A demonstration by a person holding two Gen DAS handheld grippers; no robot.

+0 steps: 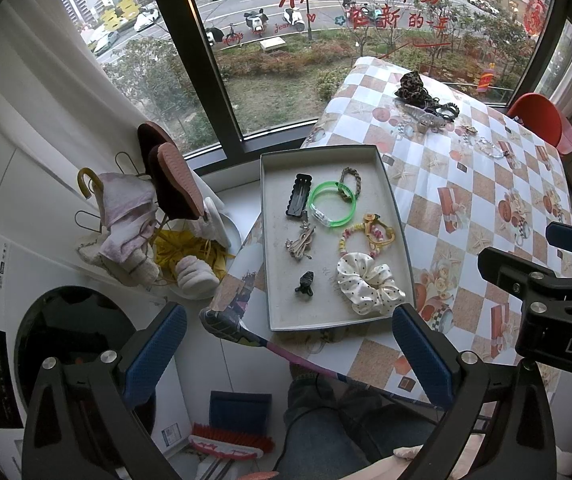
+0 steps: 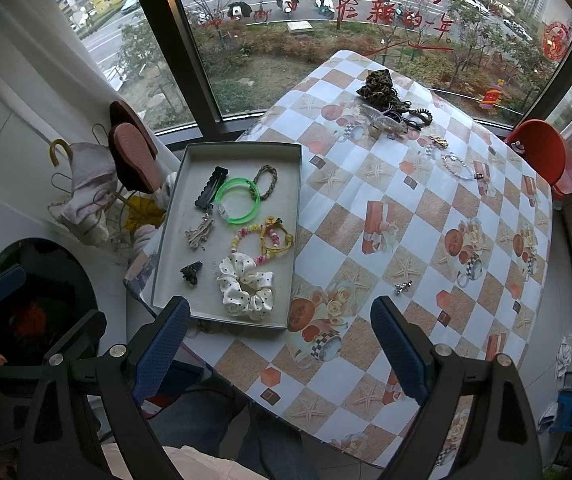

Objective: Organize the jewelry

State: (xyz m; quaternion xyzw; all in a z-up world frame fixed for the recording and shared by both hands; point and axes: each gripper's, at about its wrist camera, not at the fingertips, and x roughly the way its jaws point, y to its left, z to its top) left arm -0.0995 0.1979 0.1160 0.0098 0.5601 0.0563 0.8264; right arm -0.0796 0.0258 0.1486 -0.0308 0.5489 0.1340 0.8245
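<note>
Both of my grippers are released and carrying nothing. Left gripper [image 1: 289,344] hangs off the near edge of the surface [image 2: 425,216], just short of the tray [image 1: 266,240]. Right gripper [image 2: 282,344] hovers over the near part of the checkered cloth, beside the tray's near right corner.

Tray sits at the left edge of the surface, long side running away from me. Contents near to far: white polka-dot scrunchie [image 1: 369,282] at near right, small black claw clip [image 1: 305,281] to its left, apart from it. Then beaded bracelet [image 1: 355,240] overlapped by a yellow hair tie [image 1: 381,230], with a beige tangled piece [image 1: 301,240] on the left. Further in, green bangle [image 1: 331,204], black snap clip [image 1: 298,194] just beside it, braided bracelet [image 1: 350,184] touching the bangle at the far side.

Loose on the cloth: small silver piece [image 2: 403,287] to the right of the tray, well apart. Clear bead bracelet [image 2: 459,168] further out. At the far end, a pile of hair ties under a leopard-print scrunchie [image 2: 377,86]; I can't separate the items in that pile.
</note>
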